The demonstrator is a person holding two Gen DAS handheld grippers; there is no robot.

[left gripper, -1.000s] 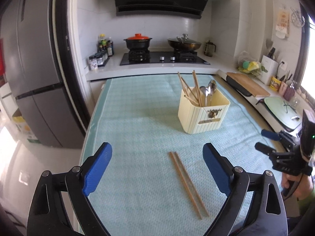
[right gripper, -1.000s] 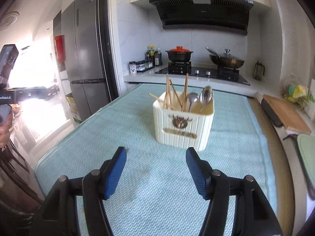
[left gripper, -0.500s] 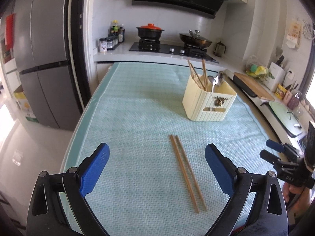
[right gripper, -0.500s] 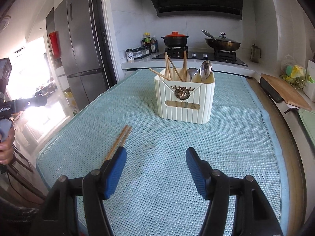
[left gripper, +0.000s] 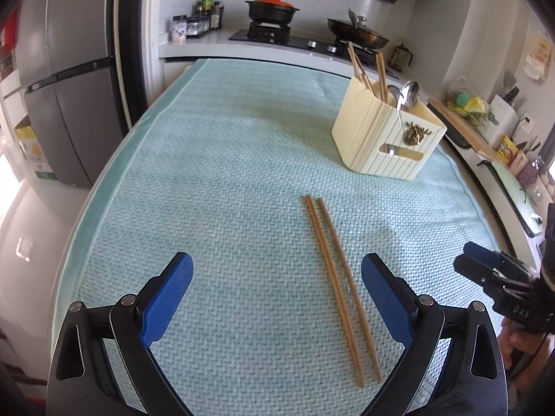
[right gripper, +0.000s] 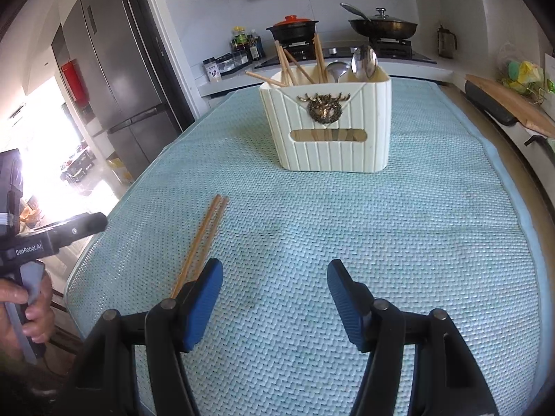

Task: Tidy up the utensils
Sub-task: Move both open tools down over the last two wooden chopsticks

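Observation:
A pair of wooden chopsticks lies flat on the teal mat, just inside my right finger in the left wrist view. They also show in the right wrist view, left of my gripper. A cream utensil holder stands upright further back with chopsticks and spoons in it; it also shows in the right wrist view. My left gripper is open and empty above the mat. My right gripper is open and empty, its left finger over the near chopstick ends.
A stove with a red-lidded pot and a wok stands behind the table. A grey fridge is at the left. A counter with a cutting board runs along the right. The mat's edge drops off at the left.
Both grippers have tilted down and come closer to the mat. The chopsticks and holder now appear larger and nearer. Nothing on the mat has moved.

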